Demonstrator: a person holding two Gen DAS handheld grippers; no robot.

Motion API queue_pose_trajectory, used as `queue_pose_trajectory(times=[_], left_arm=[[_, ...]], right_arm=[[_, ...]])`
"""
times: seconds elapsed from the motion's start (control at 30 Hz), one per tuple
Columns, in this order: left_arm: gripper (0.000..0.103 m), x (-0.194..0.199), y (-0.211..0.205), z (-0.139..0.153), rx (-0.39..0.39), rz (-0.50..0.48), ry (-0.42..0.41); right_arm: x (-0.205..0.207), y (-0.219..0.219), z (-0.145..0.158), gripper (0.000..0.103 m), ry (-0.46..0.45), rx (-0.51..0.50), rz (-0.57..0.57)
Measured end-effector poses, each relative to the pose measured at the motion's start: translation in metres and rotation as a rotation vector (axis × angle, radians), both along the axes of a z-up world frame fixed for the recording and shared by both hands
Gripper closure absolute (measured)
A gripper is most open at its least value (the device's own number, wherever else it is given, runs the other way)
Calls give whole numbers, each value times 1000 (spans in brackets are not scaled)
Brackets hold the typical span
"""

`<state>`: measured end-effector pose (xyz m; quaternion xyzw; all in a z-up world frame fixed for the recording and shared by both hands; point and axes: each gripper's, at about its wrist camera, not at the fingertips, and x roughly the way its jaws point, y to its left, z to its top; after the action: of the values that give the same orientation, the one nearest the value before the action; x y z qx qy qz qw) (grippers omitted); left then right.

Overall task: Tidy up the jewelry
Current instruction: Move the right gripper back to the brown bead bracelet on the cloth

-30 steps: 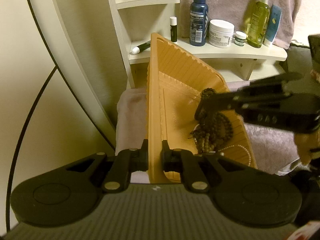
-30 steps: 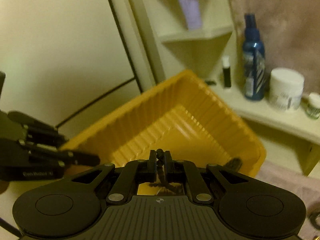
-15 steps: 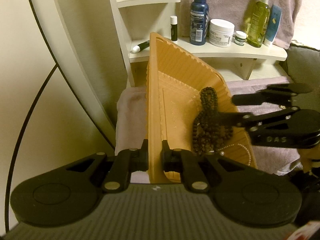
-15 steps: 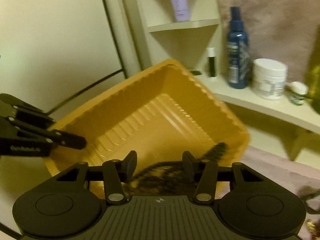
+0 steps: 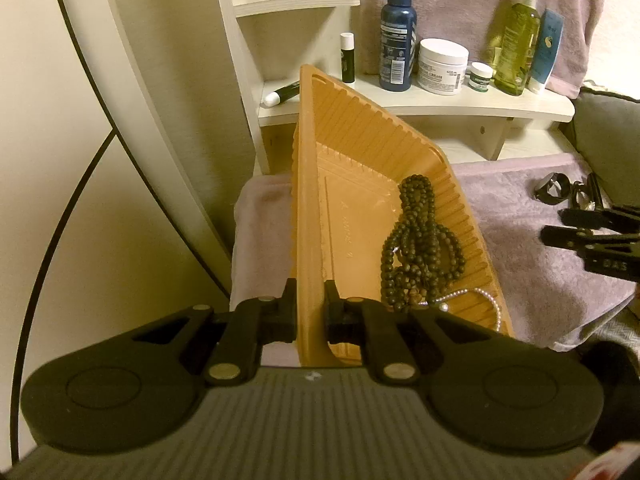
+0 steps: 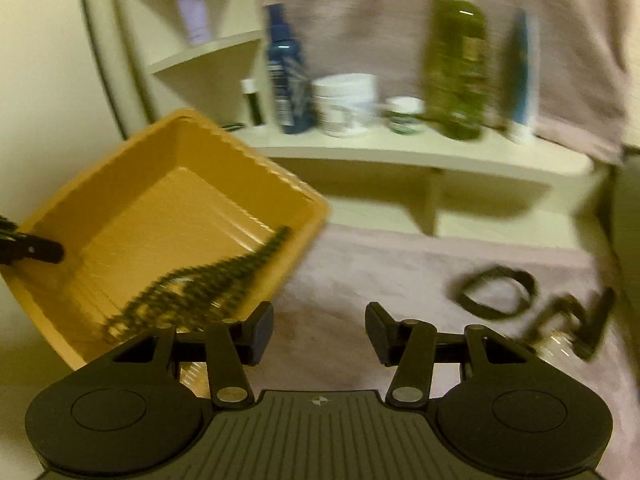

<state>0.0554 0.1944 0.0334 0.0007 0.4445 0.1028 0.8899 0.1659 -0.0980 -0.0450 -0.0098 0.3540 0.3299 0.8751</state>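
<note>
My left gripper (image 5: 311, 312) is shut on the near rim of an orange ribbed tray (image 5: 356, 136), which is tilted up on its side. A dark bead necklace (image 5: 418, 244) lies heaped in the tray, with a string of pearls (image 5: 480, 294) beneath it. My right gripper (image 6: 318, 330) stands open with nothing between its fingers, over the mauve towel (image 6: 400, 276) to the right of the tray (image 6: 132, 184). In the left wrist view the right gripper (image 5: 576, 224) shows at the right edge. Dark rings and bangles (image 6: 496, 290) lie on the towel further right.
A cream corner shelf (image 5: 440, 104) behind the tray holds a blue bottle (image 5: 396, 32), a white jar (image 5: 442, 66), a yellow-green bottle (image 5: 516, 36) and small tubes. A curved mirror edge (image 5: 160, 128) runs along the left.
The right gripper opened and let the dark bead necklace fall into the tray, then swung out to the right over the towel. The left gripper kept still on the tray.
</note>
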Motion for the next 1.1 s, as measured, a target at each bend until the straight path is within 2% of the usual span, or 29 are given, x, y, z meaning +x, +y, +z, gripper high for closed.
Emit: queue_pose_trajectory(times=[0.27, 0.43, 0.83, 0.9, 0.97, 1.1], left_arm=[[93, 0, -1, 0, 2, -1, 1], [93, 0, -1, 0, 4, -1, 3], [93, 0, -1, 0, 7, 0, 5], [93, 0, -1, 0, 8, 0, 5], [93, 0, -2, -1, 10, -2, 7], [93, 1, -1, -1, 8, 1, 11]], right_arm=[[-9, -62, -19, 52, 10, -9, -175], [-6, -85, -26, 52, 7, -22, -249], [10, -93, -43, 52, -51, -72, -230], [10, -92, -42, 59, -56, -65, -218], [11, -86, -43, 70, -65, -78, -194], [14, -76, -47, 77, -80, -104, -170]])
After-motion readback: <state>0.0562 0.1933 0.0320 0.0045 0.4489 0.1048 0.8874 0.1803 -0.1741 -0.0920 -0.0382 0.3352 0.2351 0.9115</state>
